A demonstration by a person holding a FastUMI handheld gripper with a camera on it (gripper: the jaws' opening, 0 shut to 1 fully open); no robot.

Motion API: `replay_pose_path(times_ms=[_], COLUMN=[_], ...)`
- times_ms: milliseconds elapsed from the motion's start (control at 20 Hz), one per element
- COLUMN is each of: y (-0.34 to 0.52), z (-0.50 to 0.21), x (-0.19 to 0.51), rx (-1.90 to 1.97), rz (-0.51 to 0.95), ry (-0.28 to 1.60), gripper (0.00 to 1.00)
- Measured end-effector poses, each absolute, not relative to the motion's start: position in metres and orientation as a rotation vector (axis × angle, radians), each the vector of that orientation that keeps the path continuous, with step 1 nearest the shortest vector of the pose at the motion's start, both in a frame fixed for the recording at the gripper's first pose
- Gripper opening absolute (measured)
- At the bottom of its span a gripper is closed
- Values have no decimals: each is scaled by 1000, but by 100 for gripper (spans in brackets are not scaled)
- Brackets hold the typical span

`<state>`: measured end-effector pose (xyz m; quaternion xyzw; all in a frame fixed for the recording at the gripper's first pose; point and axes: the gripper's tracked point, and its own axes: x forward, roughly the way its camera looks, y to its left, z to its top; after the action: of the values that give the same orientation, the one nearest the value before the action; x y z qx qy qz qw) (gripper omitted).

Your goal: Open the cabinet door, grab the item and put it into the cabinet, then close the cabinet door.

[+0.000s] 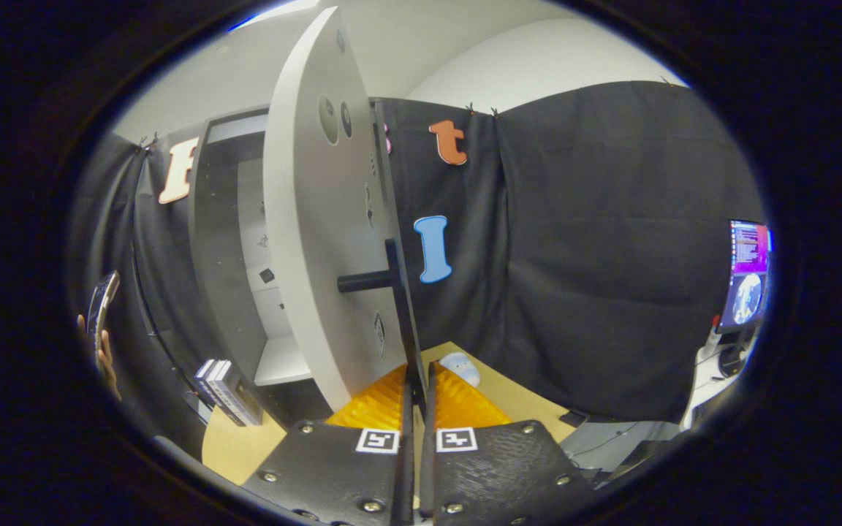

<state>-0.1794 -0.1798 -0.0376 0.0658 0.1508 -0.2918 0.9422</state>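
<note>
The cabinet (227,256) stood open against the booth wall, its grey door (311,219) swung out towards the camera. A dark handle (373,280) jutted from the door's edge. On the bench (234,446), a small box (229,381) stood just beside the cabinet's base, left of the fingers. The gripper (416,380) had its fingers nearly together around the door's lower edge; whether both pressed on it I could not tell.

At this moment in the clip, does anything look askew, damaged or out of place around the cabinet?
Nothing stands out. The cabinet door is swung open, its dark handle intact, and the gripper has its fingers nearly closed on the door's thin edge. A small box stands on the table beside the cabinet, tidy.
</note>
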Motion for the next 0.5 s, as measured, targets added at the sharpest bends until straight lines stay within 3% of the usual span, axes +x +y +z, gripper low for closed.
replay_pose_path(times_ms=[300,400,500], y=[-212,-222,-238], z=[-40,-40,-34], x=[-204,-217,-223], rx=[140,109,87], rz=[-610,-643,-687], ry=[342,343,329], gripper=[4,11,11])
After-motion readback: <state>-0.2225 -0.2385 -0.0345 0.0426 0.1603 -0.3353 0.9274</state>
